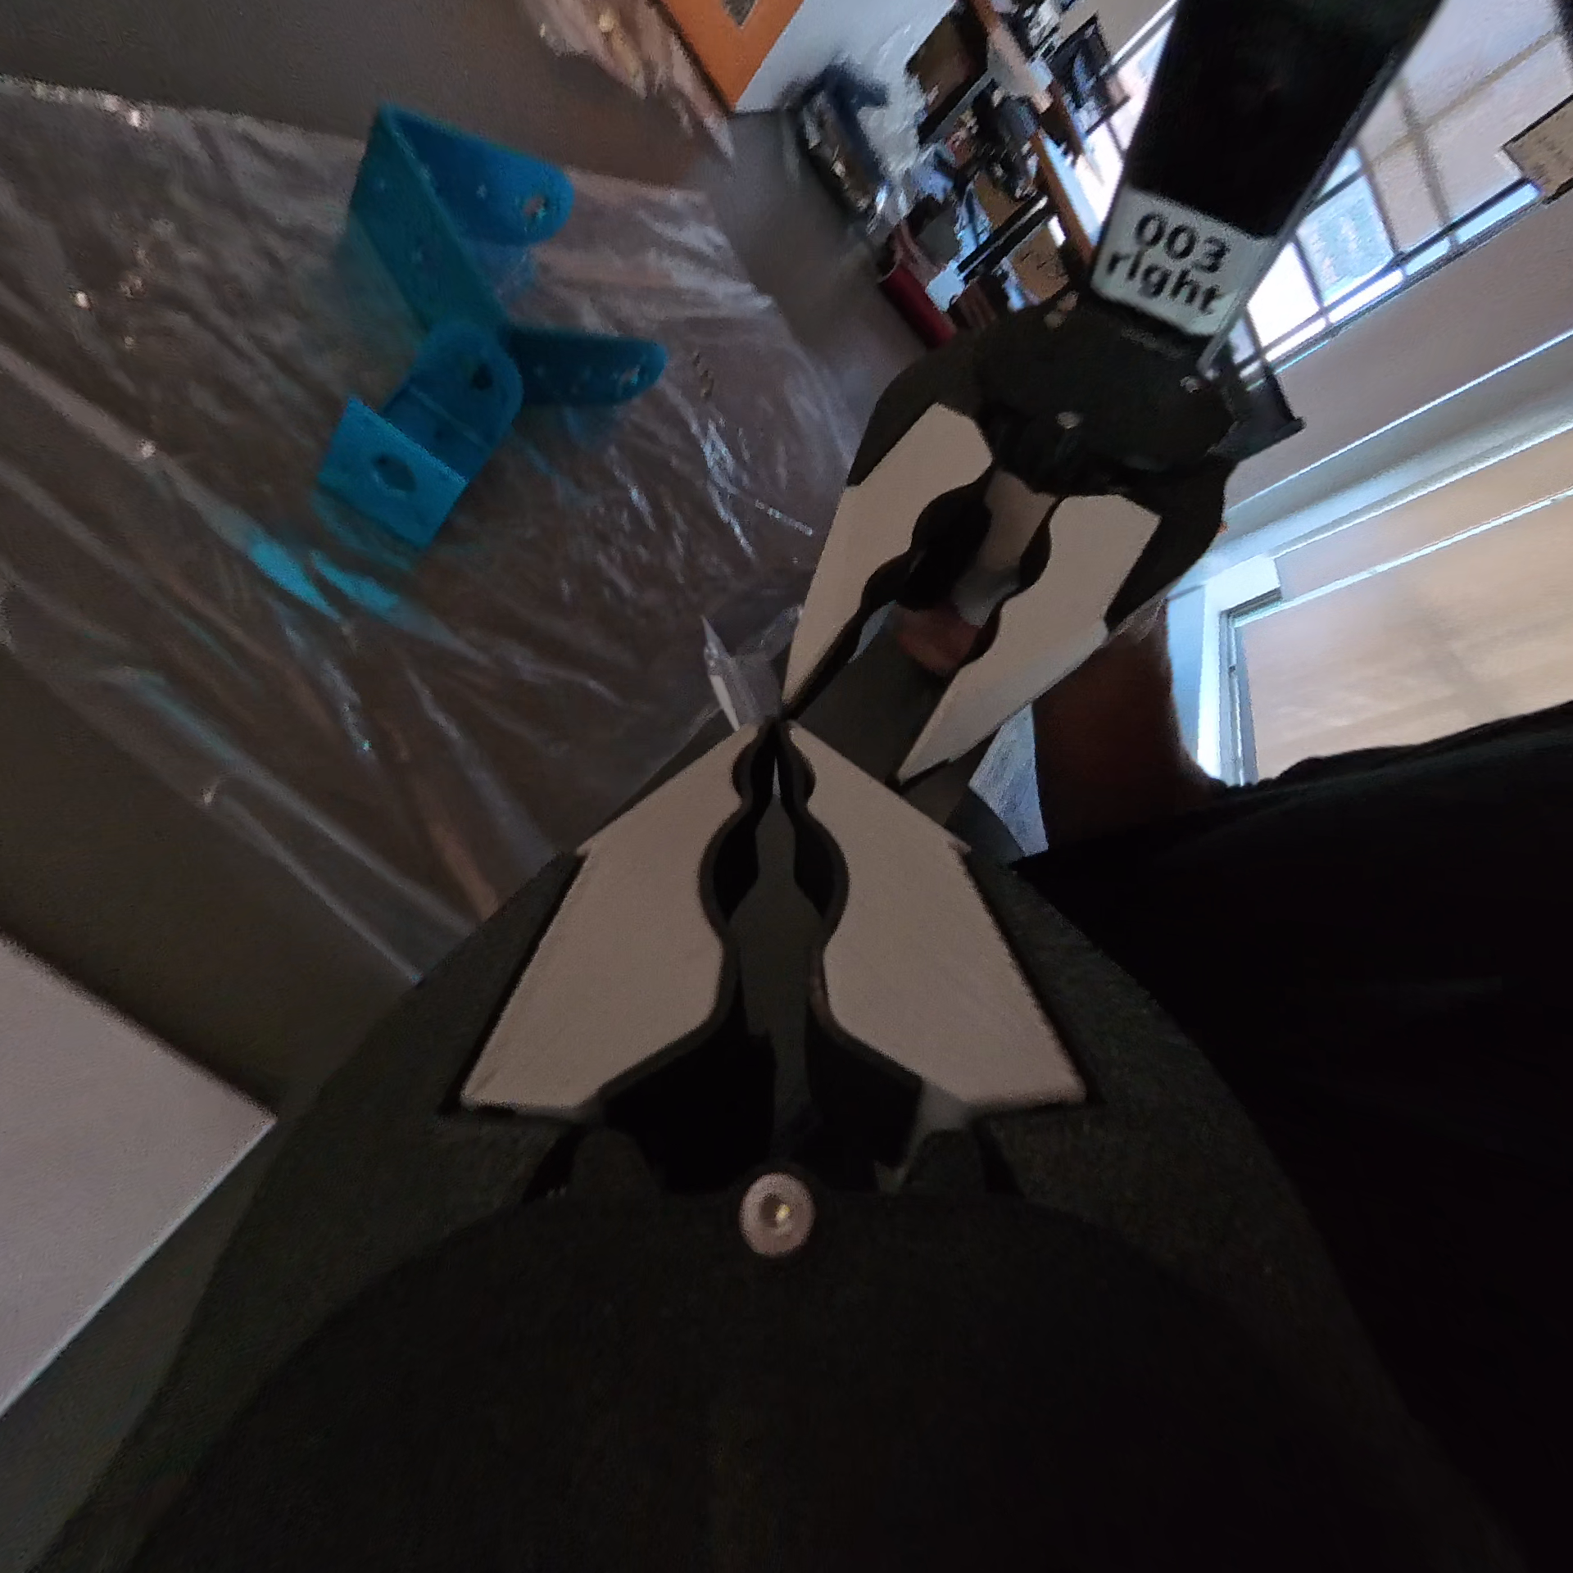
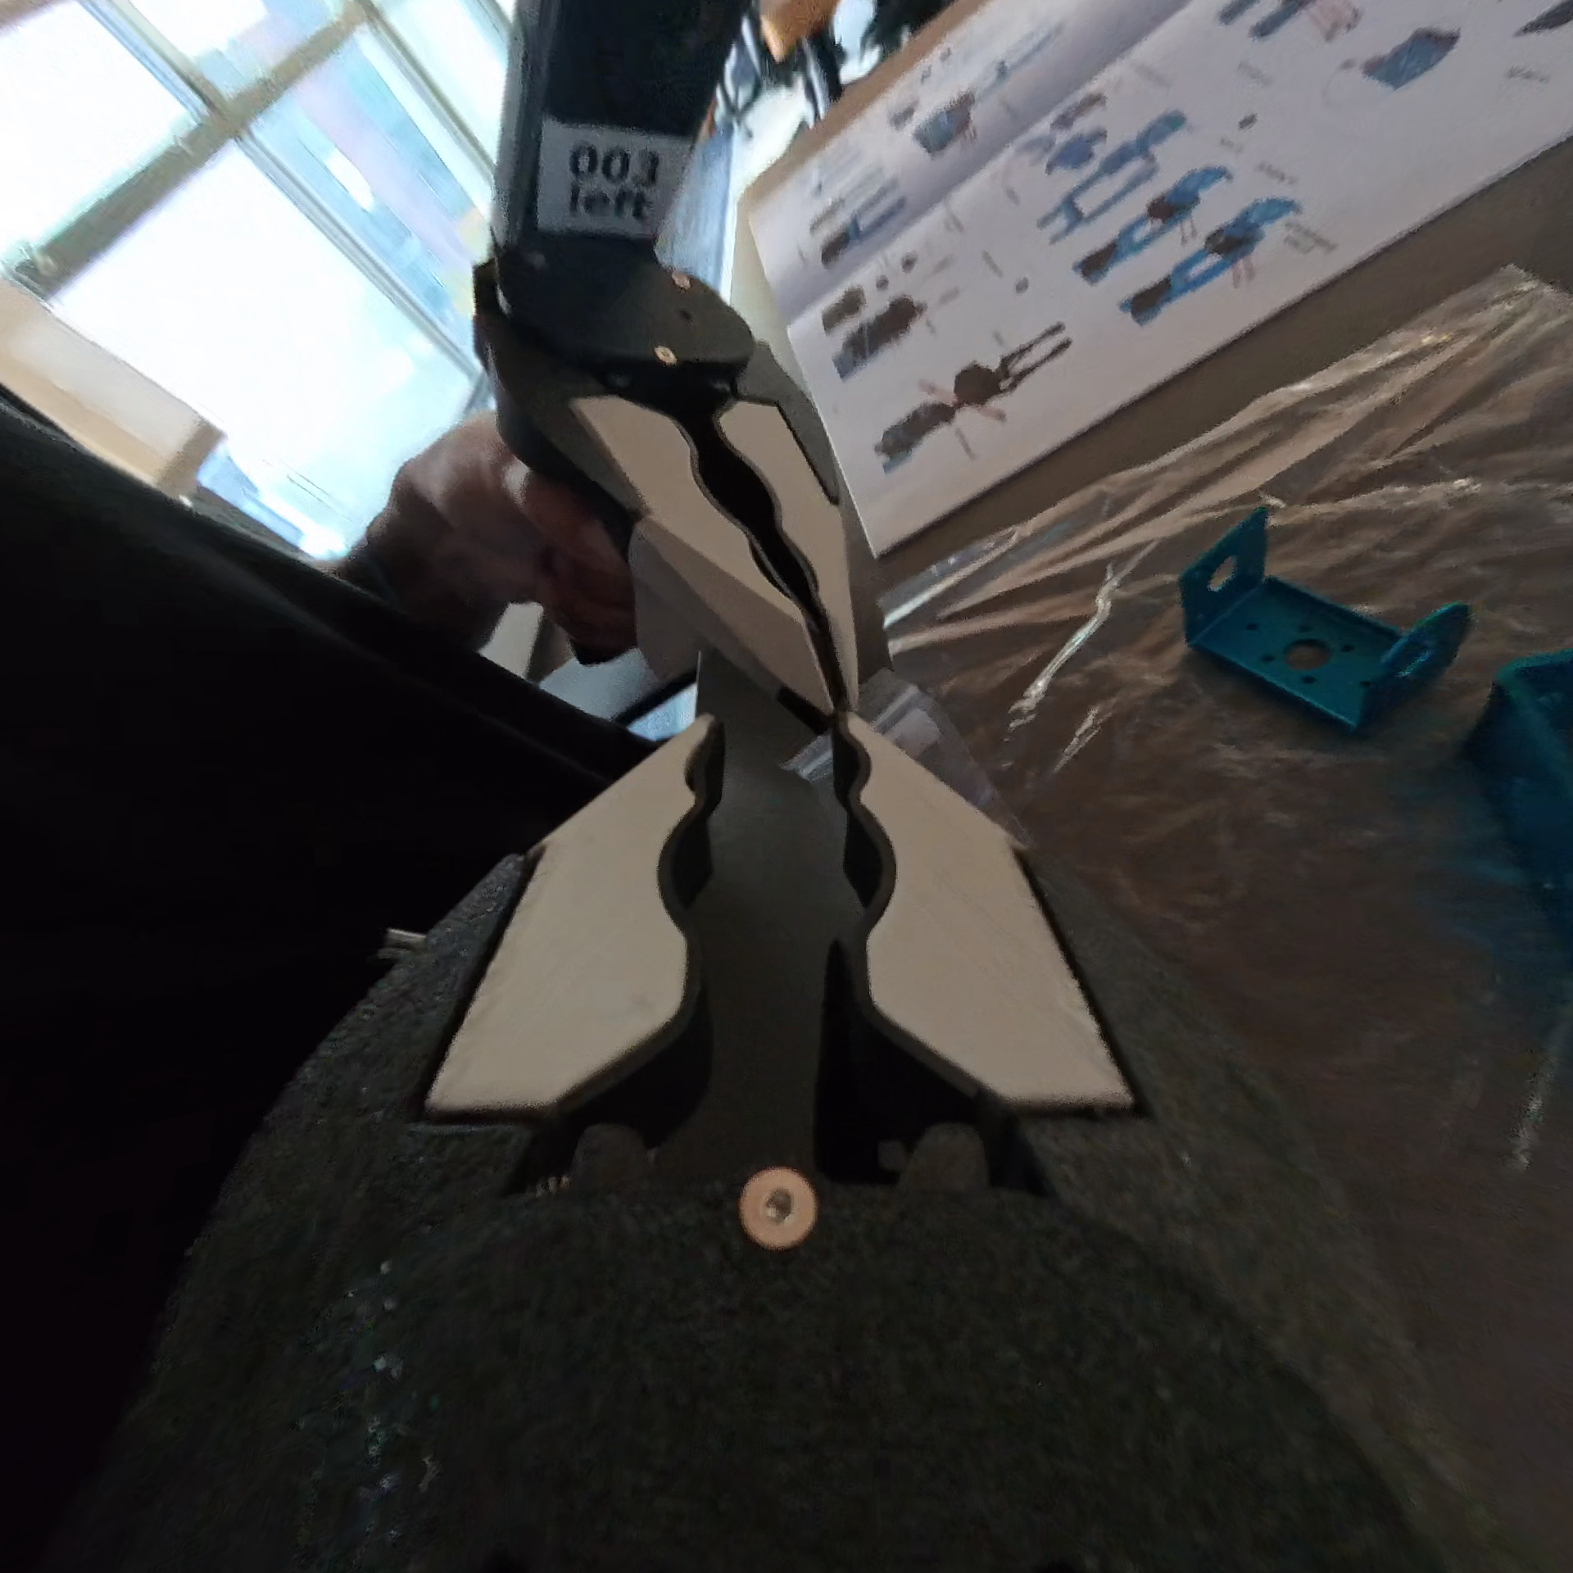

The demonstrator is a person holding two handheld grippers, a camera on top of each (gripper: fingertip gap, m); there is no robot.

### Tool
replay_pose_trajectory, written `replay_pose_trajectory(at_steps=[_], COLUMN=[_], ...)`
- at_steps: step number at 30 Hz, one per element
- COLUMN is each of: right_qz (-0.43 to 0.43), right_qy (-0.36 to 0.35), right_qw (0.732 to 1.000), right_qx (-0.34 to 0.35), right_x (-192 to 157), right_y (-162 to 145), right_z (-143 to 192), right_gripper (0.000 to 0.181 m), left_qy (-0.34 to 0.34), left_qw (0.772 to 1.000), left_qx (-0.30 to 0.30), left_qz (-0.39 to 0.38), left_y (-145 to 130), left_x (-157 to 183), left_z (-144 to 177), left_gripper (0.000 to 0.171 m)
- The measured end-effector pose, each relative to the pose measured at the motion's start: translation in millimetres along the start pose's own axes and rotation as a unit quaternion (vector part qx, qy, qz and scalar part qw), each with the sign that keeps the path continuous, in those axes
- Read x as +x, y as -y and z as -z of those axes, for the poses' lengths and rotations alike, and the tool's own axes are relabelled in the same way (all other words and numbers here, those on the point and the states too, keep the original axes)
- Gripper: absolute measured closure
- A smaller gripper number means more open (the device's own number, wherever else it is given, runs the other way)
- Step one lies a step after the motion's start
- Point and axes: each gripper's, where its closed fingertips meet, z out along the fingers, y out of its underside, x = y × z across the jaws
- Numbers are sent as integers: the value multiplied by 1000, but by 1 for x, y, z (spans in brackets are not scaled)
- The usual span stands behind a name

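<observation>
My left gripper is shut, its tips pinching what looks like a small clear plastic bag. The bag also shows in the right wrist view, behind the tips. My right gripper is open, and its fingers straddle the shut tips of the left gripper tip to tip. In the left wrist view the right gripper comes in from above with its jaws apart. Both are held above a brown table covered by a crinkled clear plastic sheet.
Two blue metal U-brackets lie on the sheet: a large one and a smaller one, also seen in the right wrist view. A printed picture sheet lies at the back. A person's hand and dark clothing are close by. Left and right tips are no more than a few centimetres apart.
</observation>
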Motion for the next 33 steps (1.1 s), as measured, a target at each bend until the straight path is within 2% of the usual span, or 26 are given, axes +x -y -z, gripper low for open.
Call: replay_pose_trajectory(at_steps=[8,13,19,22,29,33], right_qz=[-34,-62,-105,-97,-82,-98], right_qy=[-13,20,100,88,22,-47], right_qw=[998,994,980,980,989,989], right_qx=[54,90,139,150,121,105], right_x=[8,2,-11,-6,5,24], right_y=[14,23,31,32,27,20], right_z=[23,33,51,57,51,52], right_gripper=[152,160,168,181,181,181], left_qy=[-37,-72,-133,-125,-109,-66], left_qw=[998,995,987,987,989,992], left_qx=[28,30,44,48,43,49], left_qz=[-42,-63,-72,-86,-87,-97], left_y=[25,32,39,40,37,40], left_x=[18,33,54,53,44,26], left_z=[-6,-15,-14,-14,-17,-16], left_gripper=[171,171,171,171,171,171])
